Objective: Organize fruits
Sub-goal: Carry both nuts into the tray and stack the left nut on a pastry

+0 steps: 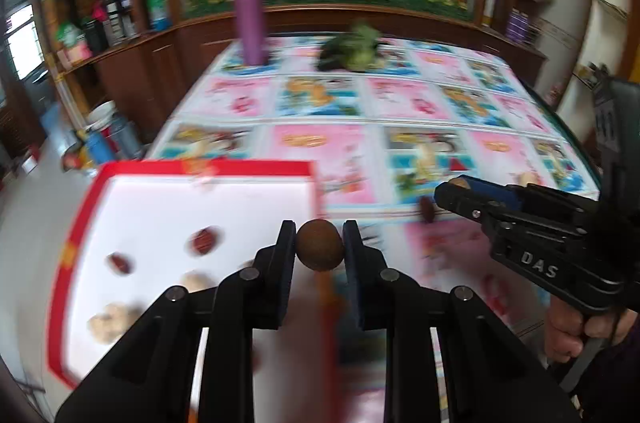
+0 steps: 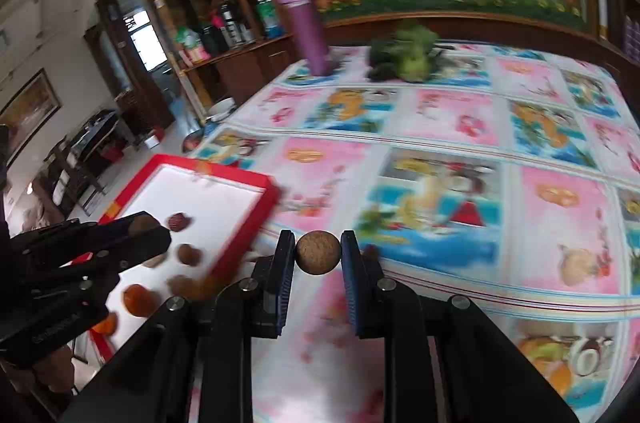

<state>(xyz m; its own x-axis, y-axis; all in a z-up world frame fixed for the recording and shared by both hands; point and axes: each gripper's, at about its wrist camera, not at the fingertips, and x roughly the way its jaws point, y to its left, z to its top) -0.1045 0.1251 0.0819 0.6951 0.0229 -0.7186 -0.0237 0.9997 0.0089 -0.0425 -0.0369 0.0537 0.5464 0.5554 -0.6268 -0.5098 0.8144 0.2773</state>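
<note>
A: What does the left gripper (image 1: pixel 319 243) hold?
B: Its fingers clamp a round brown fruit (image 1: pixel 319 244), just over the tray's right edge.
A: And the right gripper (image 2: pixel 318 252)?
B: Clamped on a paler round fruit (image 2: pixel 318 252) above the worktop (image 2: pixel 460 127).
A: The tray?
B: The red-rimmed tray (image 1: pixel 200 168) at nine o'clock holds dates and pale fruits. At twelve, far off, a purple flask (image 1: pixel 249 15) and a green plush toy (image 1: pixel 354 49).
</note>
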